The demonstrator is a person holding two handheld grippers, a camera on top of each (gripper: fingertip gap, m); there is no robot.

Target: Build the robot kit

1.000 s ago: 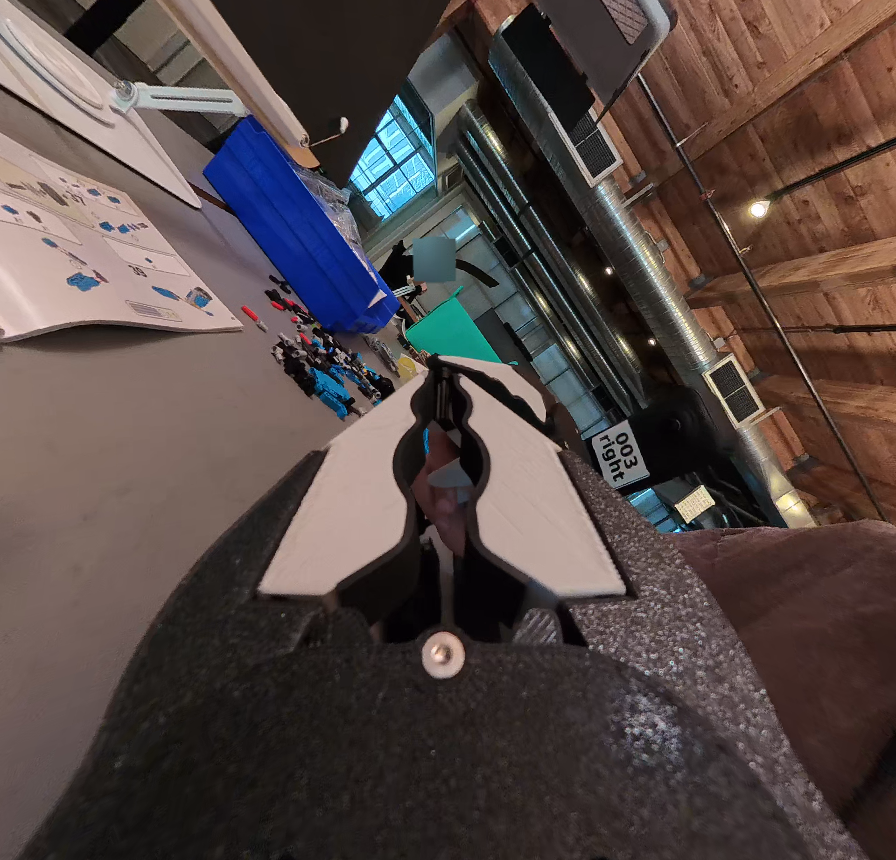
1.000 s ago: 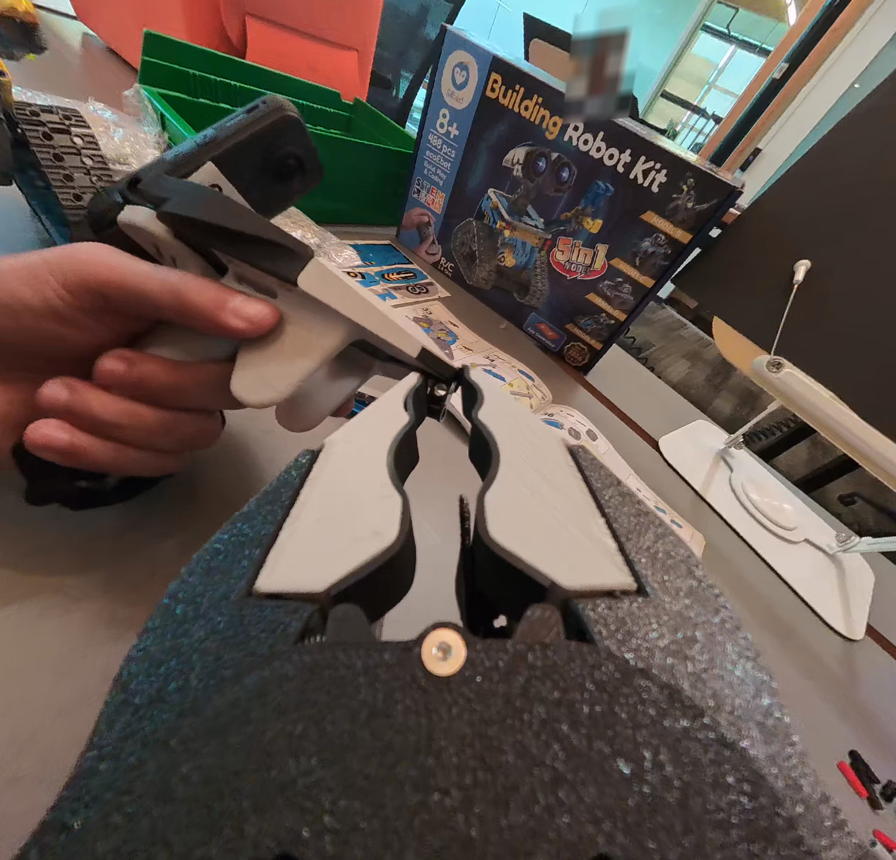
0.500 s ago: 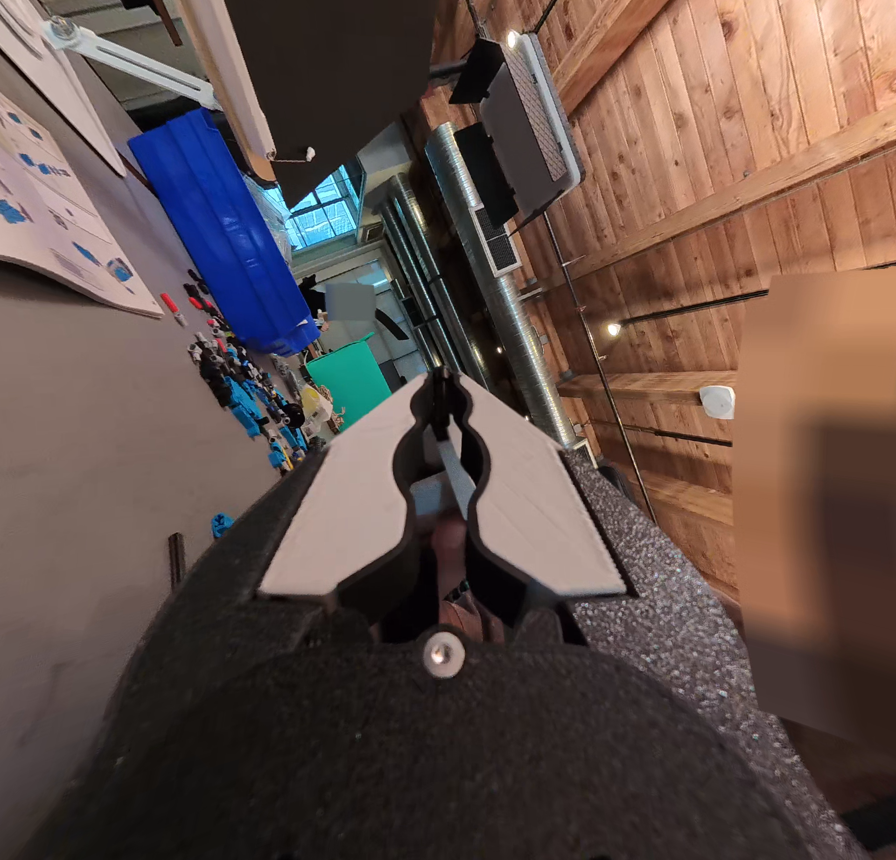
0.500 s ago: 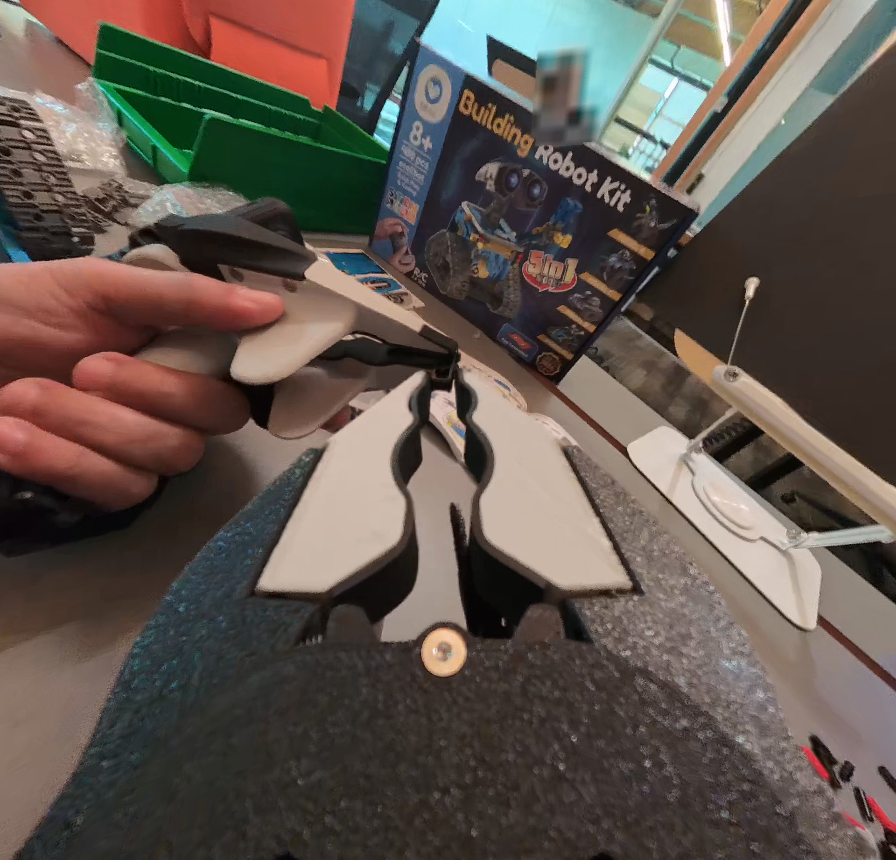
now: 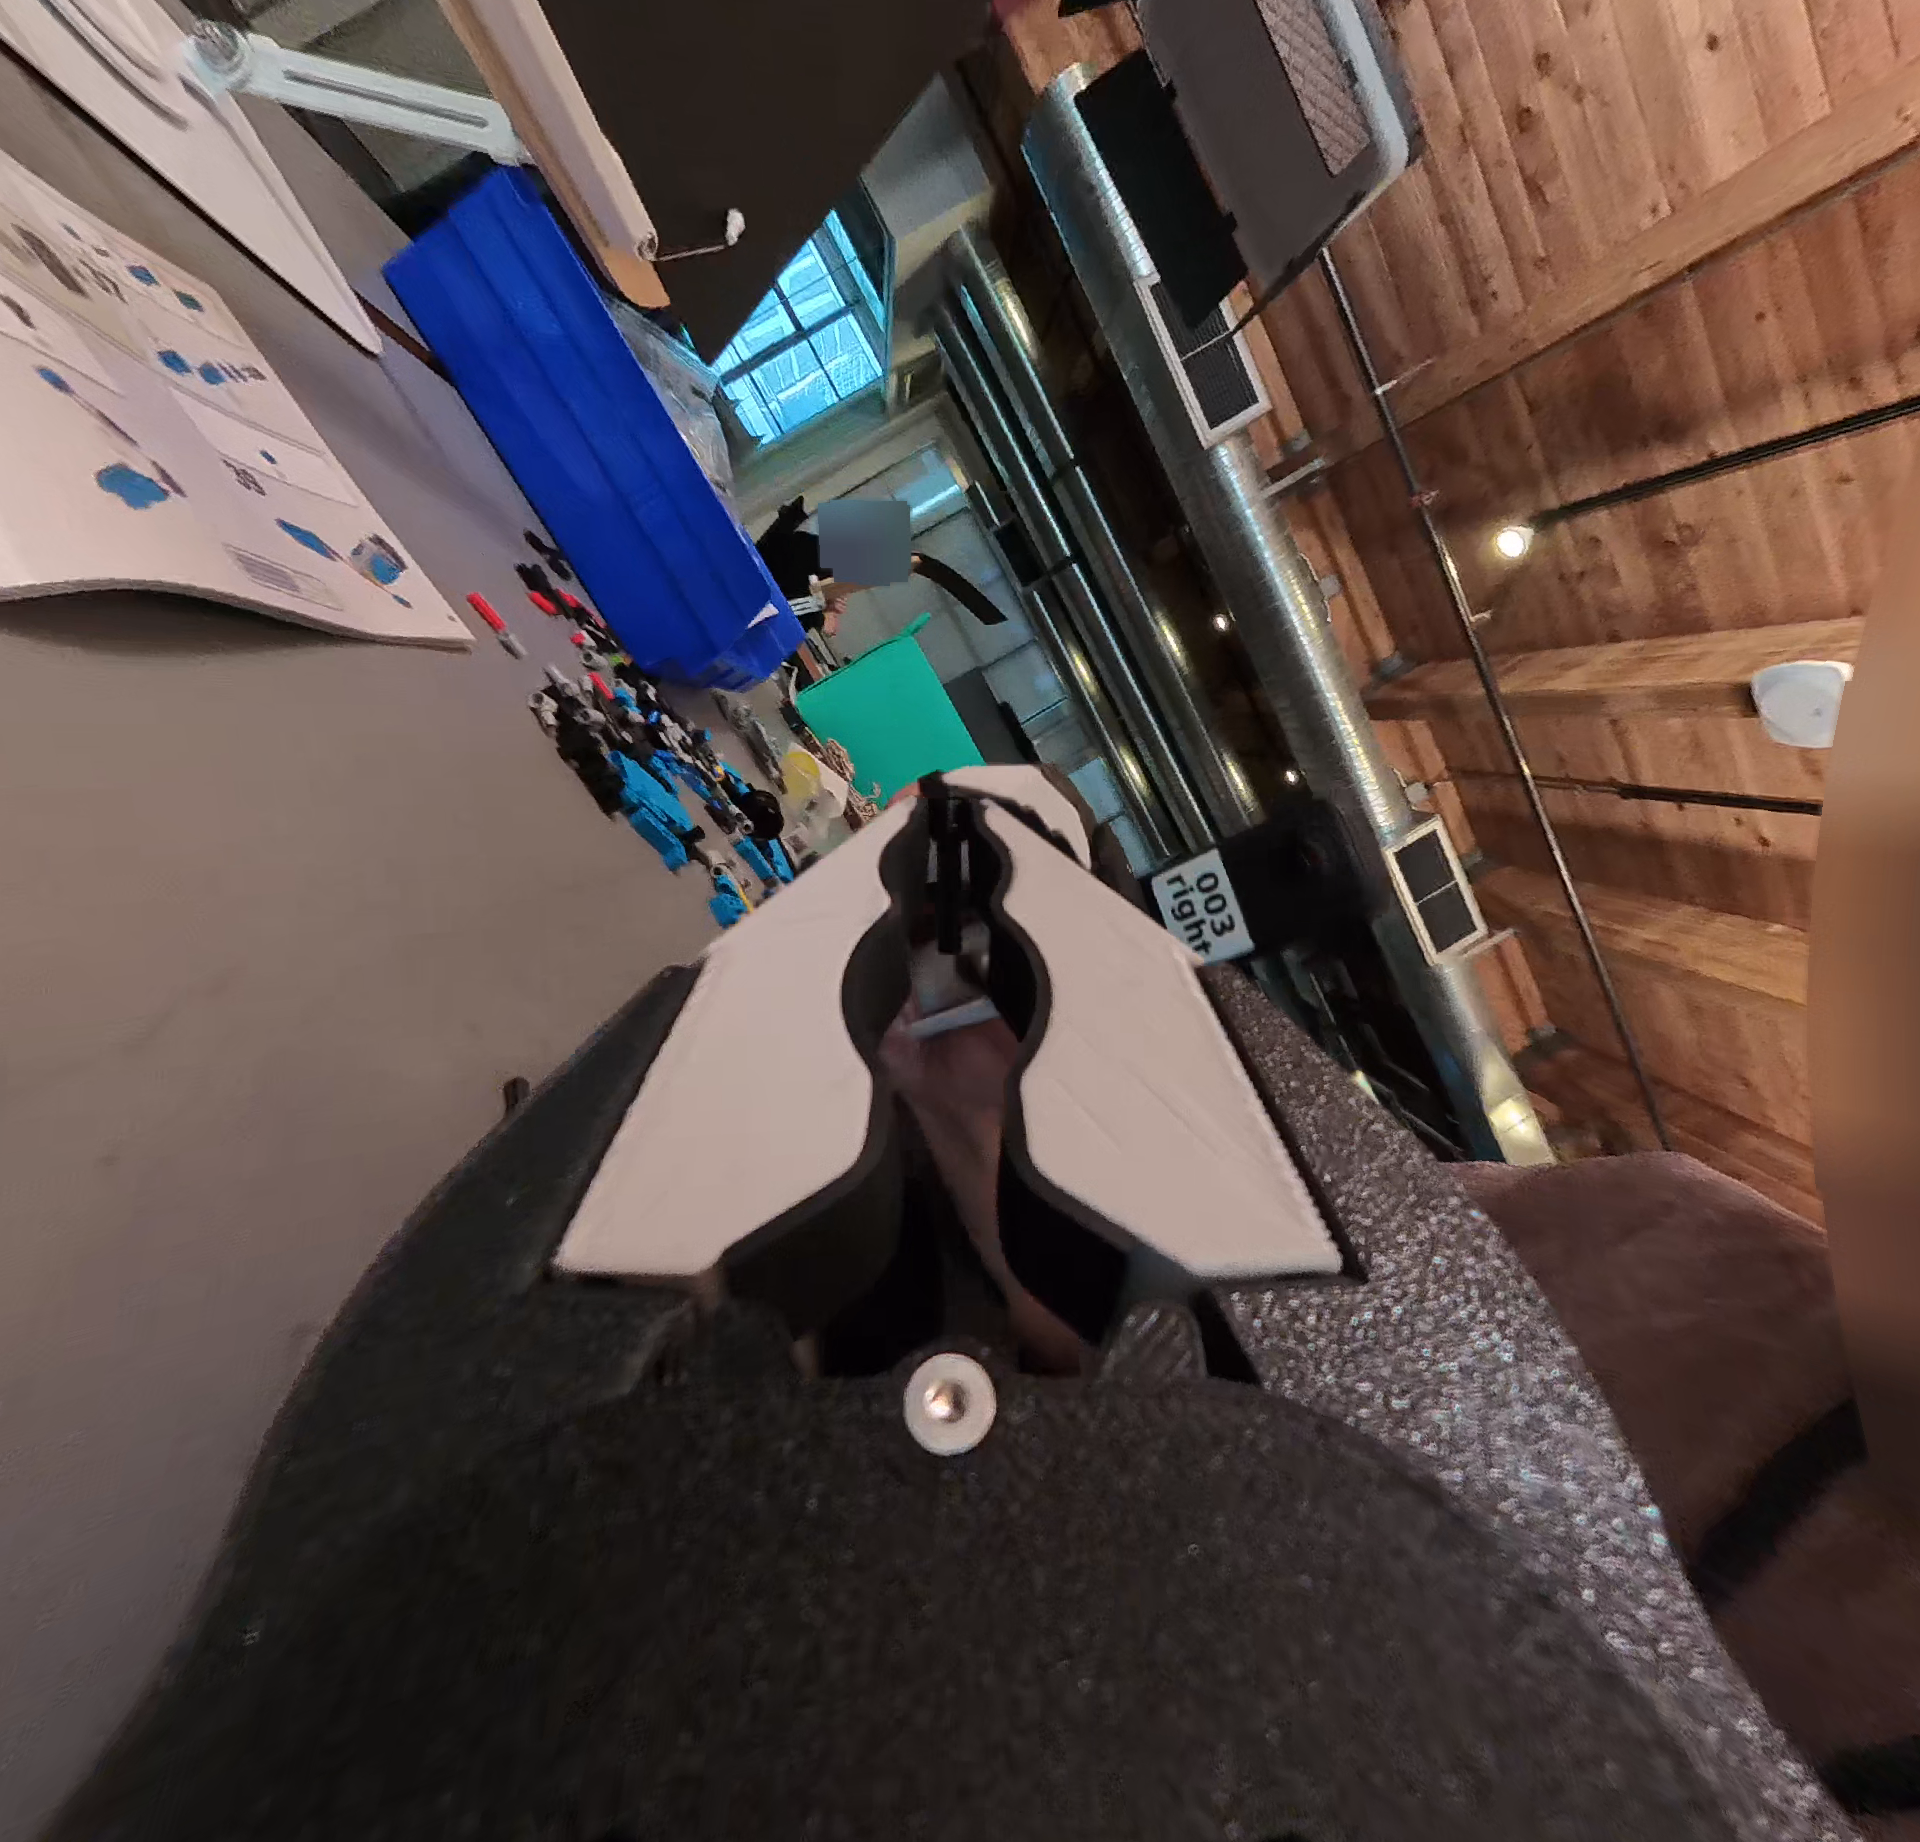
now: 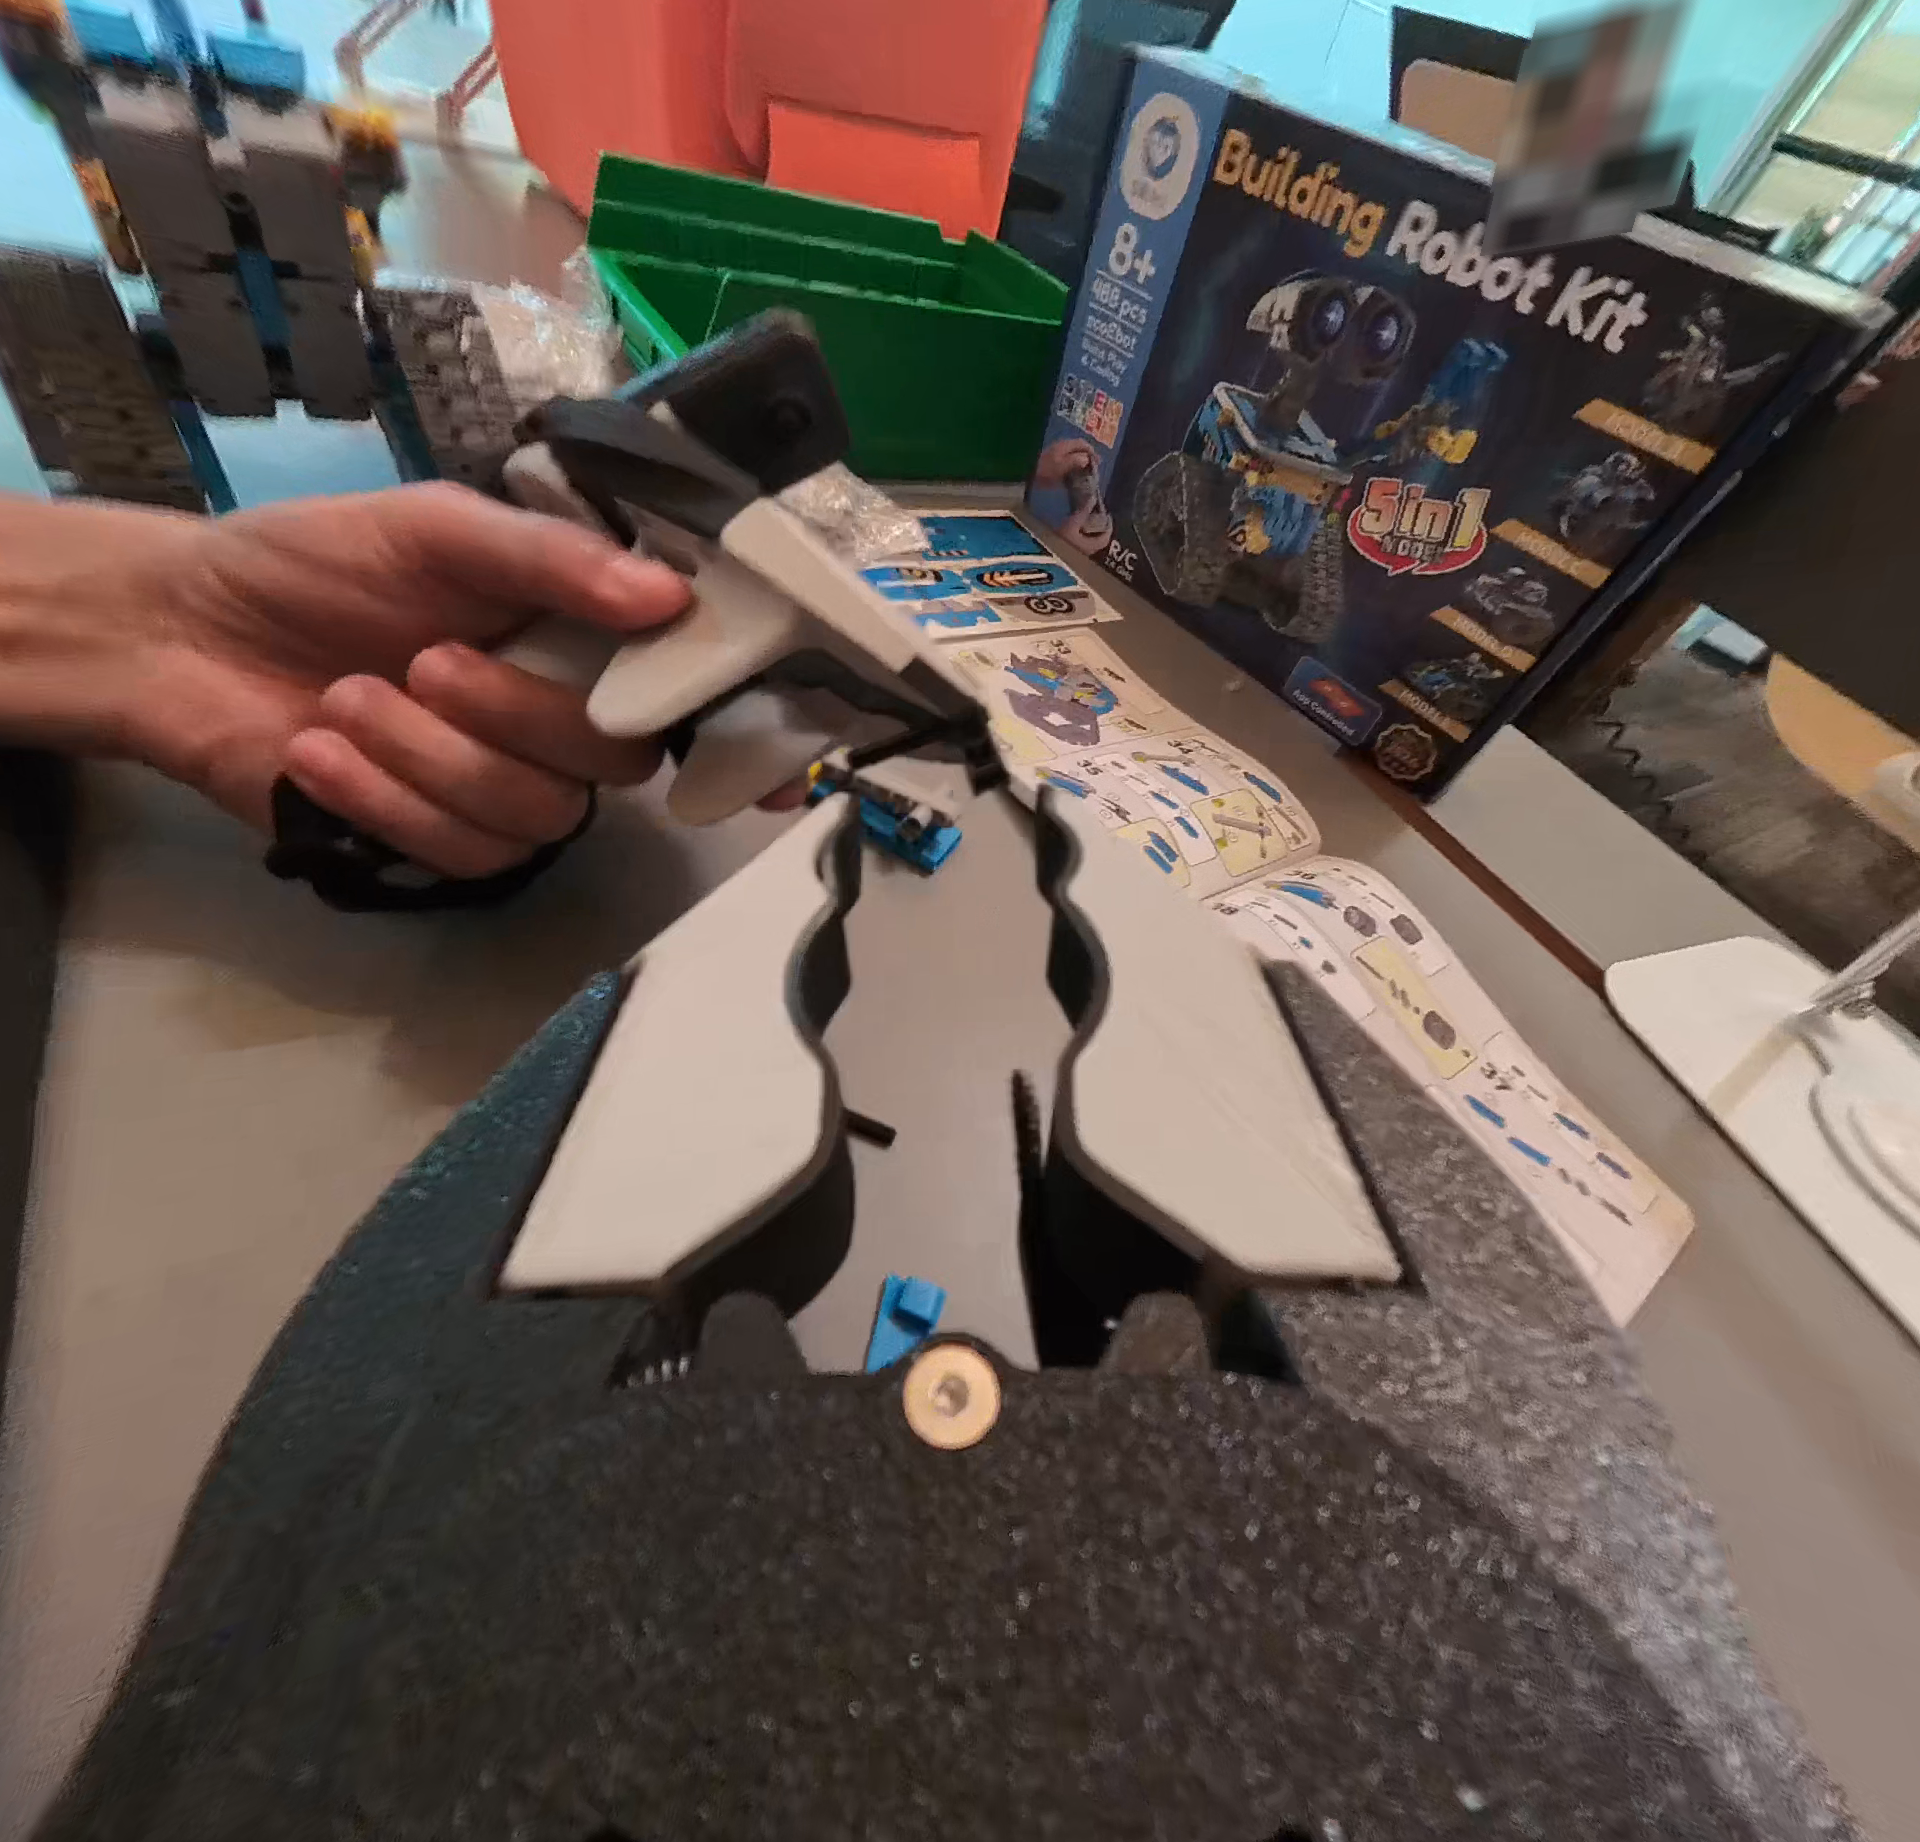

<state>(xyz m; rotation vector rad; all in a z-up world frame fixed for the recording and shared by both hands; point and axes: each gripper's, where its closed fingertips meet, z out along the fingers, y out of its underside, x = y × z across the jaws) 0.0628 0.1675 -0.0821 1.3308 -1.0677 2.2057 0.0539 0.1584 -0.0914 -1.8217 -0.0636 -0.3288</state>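
Observation:
My left gripper (image 5: 940, 821) is shut on a thin black rod piece (image 5: 943, 878), held tilted above the grey table (image 5: 208, 961). In the right wrist view a hand holds this left gripper (image 6: 961, 748), with the black rod (image 6: 899, 745) sticking out beside its tips. My right gripper (image 6: 940, 821) is open and empty, its tips just below and in front of the left gripper's tips. A small blue assembly (image 6: 909, 826) lies on the table between my right fingertips. A loose blue piece (image 6: 902, 1314) and a short black pin (image 6: 873, 1130) lie on the table under the right gripper.
An open instruction booklet (image 6: 1299, 878), a sticker sheet (image 6: 977, 577), the kit box (image 6: 1403, 421), a green bin (image 6: 831, 338) and a white lamp base (image 6: 1766, 1065) lie beyond. In the left wrist view, a pile of blue and black parts (image 5: 665, 784) sits by a blue bin (image 5: 582, 442). Left and right tips are no more than a few centimetres apart.
My right gripper was shut at the left gripper's tips; it has opened and drawn back a little. The left gripper stays shut on the black rod and has swung around.

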